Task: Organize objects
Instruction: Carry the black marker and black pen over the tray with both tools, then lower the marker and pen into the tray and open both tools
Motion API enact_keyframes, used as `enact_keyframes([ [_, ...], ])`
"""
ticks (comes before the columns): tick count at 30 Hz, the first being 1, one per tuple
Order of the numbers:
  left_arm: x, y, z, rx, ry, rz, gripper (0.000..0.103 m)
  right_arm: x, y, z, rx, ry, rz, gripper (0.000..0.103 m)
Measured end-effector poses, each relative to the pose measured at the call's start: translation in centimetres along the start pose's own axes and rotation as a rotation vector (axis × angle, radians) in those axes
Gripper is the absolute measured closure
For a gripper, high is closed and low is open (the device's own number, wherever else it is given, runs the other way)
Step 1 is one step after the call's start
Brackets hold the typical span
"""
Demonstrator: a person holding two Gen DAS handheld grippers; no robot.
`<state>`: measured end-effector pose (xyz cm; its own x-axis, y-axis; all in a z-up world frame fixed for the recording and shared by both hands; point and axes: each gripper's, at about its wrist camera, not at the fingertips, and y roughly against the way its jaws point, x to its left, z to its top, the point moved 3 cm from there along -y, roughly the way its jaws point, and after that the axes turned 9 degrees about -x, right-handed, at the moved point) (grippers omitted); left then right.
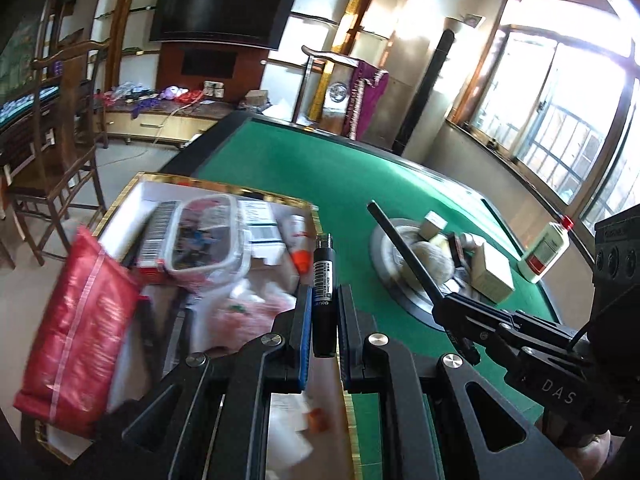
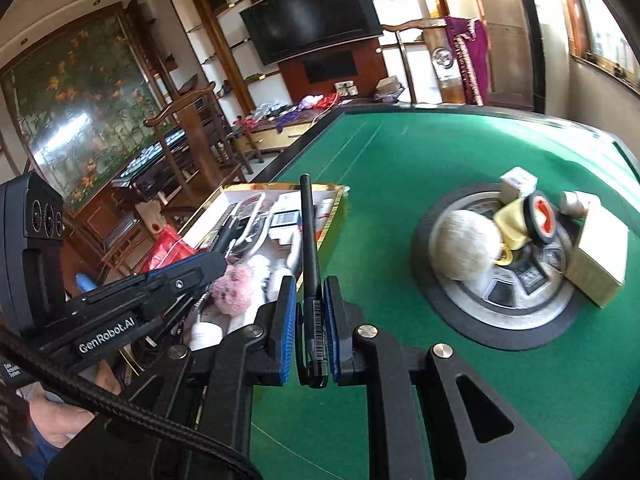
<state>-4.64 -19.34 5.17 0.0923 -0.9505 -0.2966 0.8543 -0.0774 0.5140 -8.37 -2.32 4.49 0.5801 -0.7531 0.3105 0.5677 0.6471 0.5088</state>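
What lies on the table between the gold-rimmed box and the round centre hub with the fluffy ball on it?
Only bare green felt separates the gold-rimmed box from the centre hub, shown clearest in the right wrist view.

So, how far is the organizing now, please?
Done: the gold-edged box already holds many items, such as a clear container. In hand: the left gripper is shut on a short black pen and the right gripper on a long black pen. Left: the white puff, small boxes and white bottle remain on the green table.
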Motion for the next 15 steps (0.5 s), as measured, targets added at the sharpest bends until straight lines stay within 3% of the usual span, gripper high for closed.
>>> enact_keyframes([
  [5, 4.2, -0.4, 0.5, 0.019, 0.012, 0.072, 0.094, 1.8, -3.4, 0.0, 0.044, 0.014, 0.008, 0.091],
  [15, 9.7, -3.4, 0.6, 0.084, 0.058, 0.145, 0.094, 1.8, -7.6, 0.0, 0.092, -0.007, -0.040, 0.091],
])
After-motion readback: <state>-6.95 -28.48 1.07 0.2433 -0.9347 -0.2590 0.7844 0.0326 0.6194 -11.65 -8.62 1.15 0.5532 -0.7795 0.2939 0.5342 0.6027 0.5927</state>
